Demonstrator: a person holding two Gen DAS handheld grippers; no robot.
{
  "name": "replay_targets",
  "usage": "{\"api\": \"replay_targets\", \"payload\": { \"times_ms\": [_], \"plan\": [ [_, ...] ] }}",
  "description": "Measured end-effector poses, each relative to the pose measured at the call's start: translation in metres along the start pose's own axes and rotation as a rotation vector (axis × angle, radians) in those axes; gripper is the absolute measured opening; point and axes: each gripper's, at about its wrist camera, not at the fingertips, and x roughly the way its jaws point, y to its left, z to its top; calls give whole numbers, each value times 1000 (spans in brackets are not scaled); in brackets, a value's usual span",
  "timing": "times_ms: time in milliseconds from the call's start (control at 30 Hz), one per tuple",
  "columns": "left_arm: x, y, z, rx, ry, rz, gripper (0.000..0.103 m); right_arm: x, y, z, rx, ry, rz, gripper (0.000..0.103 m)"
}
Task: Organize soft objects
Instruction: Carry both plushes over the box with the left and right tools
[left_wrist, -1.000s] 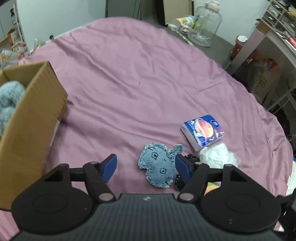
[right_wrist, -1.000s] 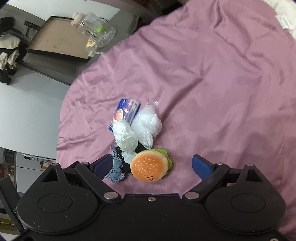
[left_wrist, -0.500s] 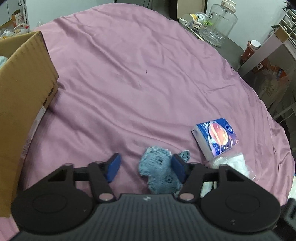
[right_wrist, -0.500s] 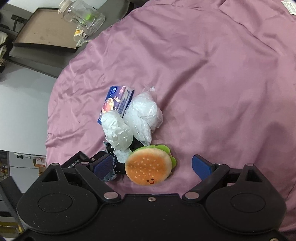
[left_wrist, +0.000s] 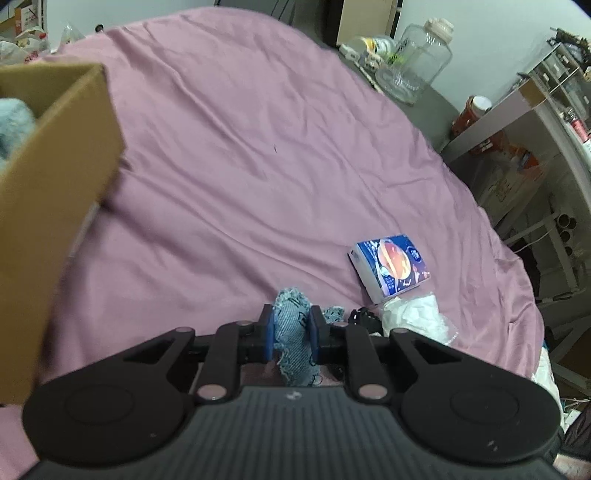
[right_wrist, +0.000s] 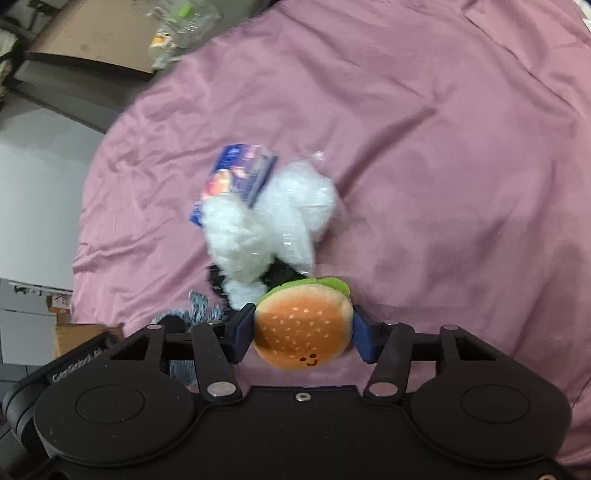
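Observation:
My left gripper (left_wrist: 291, 332) is shut on a blue denim soft toy (left_wrist: 293, 338) squeezed between its blue pads, just above the pink sheet (left_wrist: 258, 166). My right gripper (right_wrist: 303, 332) is shut on a plush hamburger (right_wrist: 303, 326) with an orange bun, a green edge and a smiley face. The denim toy also shows at the left of the right wrist view (right_wrist: 197, 312). A cardboard box (left_wrist: 55, 192) stands at the left with a grey fluffy item (left_wrist: 13, 125) inside.
A blue printed tissue pack (left_wrist: 391, 267) and white plastic-wrapped bundles (right_wrist: 273, 221) lie on the sheet beside a small black item (left_wrist: 364, 317). A clear glass jar (left_wrist: 417, 62) stands beyond the bed. Shelves (left_wrist: 535, 122) stand at the right.
Both grippers closed: the left on the denim toy, the right on the hamburger. Both views shifted slightly and the box moved further into the left view.

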Motion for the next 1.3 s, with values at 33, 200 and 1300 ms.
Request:
{"api": "replay_targets", "payload": {
  "times_ms": [33,200,1300],
  "plan": [
    [-7,2,0,1,-9,1,18,-3,3,-2,-9,-6,4,52],
    [-46,13,-1,14,-55,7,18,-23,9,-9,-22,-36,41,52],
    [-208,144,6,-37,-249,7,18,-116,109,-102,-288,-261,210,52]
  ]
}}
